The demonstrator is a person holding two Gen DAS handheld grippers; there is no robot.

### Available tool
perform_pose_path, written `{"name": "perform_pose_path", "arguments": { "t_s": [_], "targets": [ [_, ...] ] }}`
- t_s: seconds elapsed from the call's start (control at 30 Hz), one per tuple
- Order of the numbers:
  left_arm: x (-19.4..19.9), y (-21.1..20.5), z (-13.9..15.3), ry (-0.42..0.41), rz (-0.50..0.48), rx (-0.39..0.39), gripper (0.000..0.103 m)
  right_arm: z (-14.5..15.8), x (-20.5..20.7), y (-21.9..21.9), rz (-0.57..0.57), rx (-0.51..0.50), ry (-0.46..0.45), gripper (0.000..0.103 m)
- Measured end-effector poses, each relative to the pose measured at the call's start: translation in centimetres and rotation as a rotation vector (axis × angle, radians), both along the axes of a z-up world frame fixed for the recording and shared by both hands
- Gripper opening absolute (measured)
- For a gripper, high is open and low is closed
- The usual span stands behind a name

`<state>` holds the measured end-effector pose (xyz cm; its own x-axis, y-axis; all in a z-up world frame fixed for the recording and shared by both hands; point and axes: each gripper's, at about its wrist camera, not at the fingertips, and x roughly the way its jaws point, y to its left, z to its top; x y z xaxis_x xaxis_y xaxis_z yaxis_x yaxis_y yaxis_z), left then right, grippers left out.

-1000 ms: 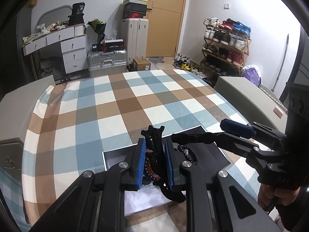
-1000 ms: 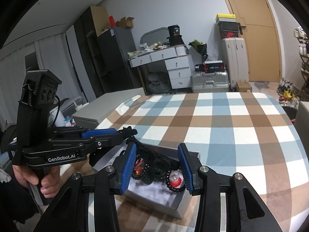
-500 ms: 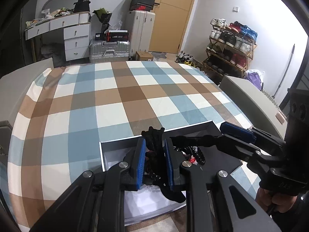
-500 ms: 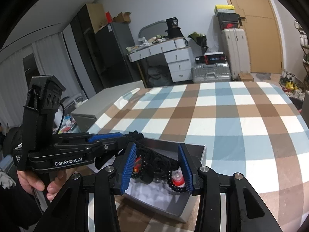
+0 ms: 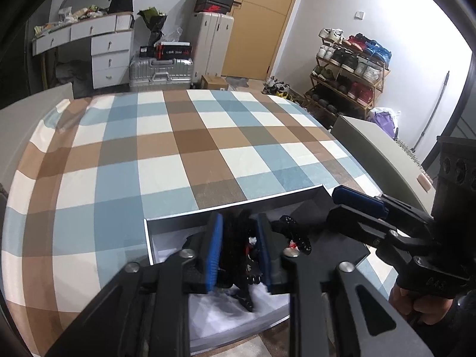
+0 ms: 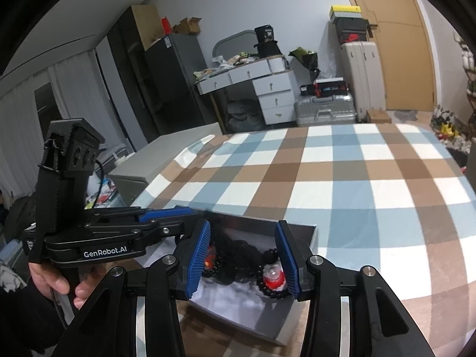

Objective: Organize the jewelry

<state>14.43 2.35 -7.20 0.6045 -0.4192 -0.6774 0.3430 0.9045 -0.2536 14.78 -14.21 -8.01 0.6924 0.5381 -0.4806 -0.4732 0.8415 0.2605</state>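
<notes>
An open grey box point(image 5: 238, 205) with a white lining sits on the checked tablecloth near its front edge. My left gripper point(image 5: 238, 223) is low inside it. A tangled black beaded necklace point(image 5: 238, 238) lies between its blue pads, and the jaws are opening off it. A black bead bracelet with a red piece point(image 6: 272, 279) rests on the lining. My right gripper point(image 6: 242, 229) hovers over the box point(image 6: 297, 226) from the other side, its jaws opening too, with the jewelry below them and untouched. Each view shows the other gripper: the left point(image 6: 190, 218), the right point(image 5: 336, 205).
The checked tablecloth point(image 5: 178, 148) stretches beyond the box. Grey cabinets point(image 5: 372, 145) flank the table on both sides. A person's hand point(image 6: 56, 279) holds the left gripper's handle. Drawers, suitcases and a shoe rack stand far behind.
My left gripper has sunk into the box with the black necklace, and its jaws have widened around it. The right jaws have spread a little.
</notes>
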Motion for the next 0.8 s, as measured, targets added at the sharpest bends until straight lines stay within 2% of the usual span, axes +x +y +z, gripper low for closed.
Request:
{"name": "perform_pose_path", "arguments": {
  "t_s": [0.03, 0.1, 0.17, 0.2, 0.27, 0.33, 0.37, 0.43, 0.5, 0.6, 0.8],
  "targets": [
    [-0.2, 0.1, 0.1, -0.007, 0.006, 0.000, 0.041, 0.0, -0.1, 0.0, 0.001, 0.002, -0.001, 0.052],
    [-0.7, 0.4, 0.5, -0.040, 0.014, -0.010, 0.051, 0.1, -0.4, -0.1, -0.010, 0.001, -0.017, 0.060],
    [-1.3, 0.7, 1.0, -0.073, 0.038, -0.006, 0.058, 0.6, -1.0, -0.4, -0.011, 0.011, -0.040, 0.060],
    [-1.5, 1.0, 1.2, -0.087, 0.055, -0.004, 0.062, 0.8, -1.3, -0.5, -0.014, 0.014, -0.051, 0.064],
    [-2.0, 1.7, 1.7, -0.117, 0.091, -0.014, 0.063, 1.2, -1.8, -0.7, -0.029, 0.016, -0.074, 0.073],
    [-2.4, 2.3, 1.9, -0.134, 0.128, -0.014, 0.068, 1.8, -2.5, -1.1, -0.037, 0.026, -0.101, 0.077],
    [-2.7, 2.7, 2.1, -0.151, 0.161, -0.014, 0.070, 2.1, -2.8, -1.3, -0.045, 0.032, -0.114, 0.079],
    [-3.2, 3.3, 2.4, -0.187, 0.232, -0.018, 0.084, 2.6, -3.4, -1.6, -0.058, 0.048, -0.146, 0.084],
    [-4.2, 4.1, 2.8, -0.240, 0.332, -0.022, 0.092, 3.3, -4.2, -1.9, -0.082, 0.063, -0.193, 0.095],
    [-5.1, 4.4, 3.2, -0.298, 0.411, -0.005, 0.101, 4.1, -5.2, -2.1, -0.093, 0.085, -0.257, 0.103],
    [-7.0, 2.9, 4.1, -0.430, 0.484, 0.131, 0.102, 5.4, -7.4, -1.9, -0.108, 0.077, -0.372, 0.103]
  ]
}}
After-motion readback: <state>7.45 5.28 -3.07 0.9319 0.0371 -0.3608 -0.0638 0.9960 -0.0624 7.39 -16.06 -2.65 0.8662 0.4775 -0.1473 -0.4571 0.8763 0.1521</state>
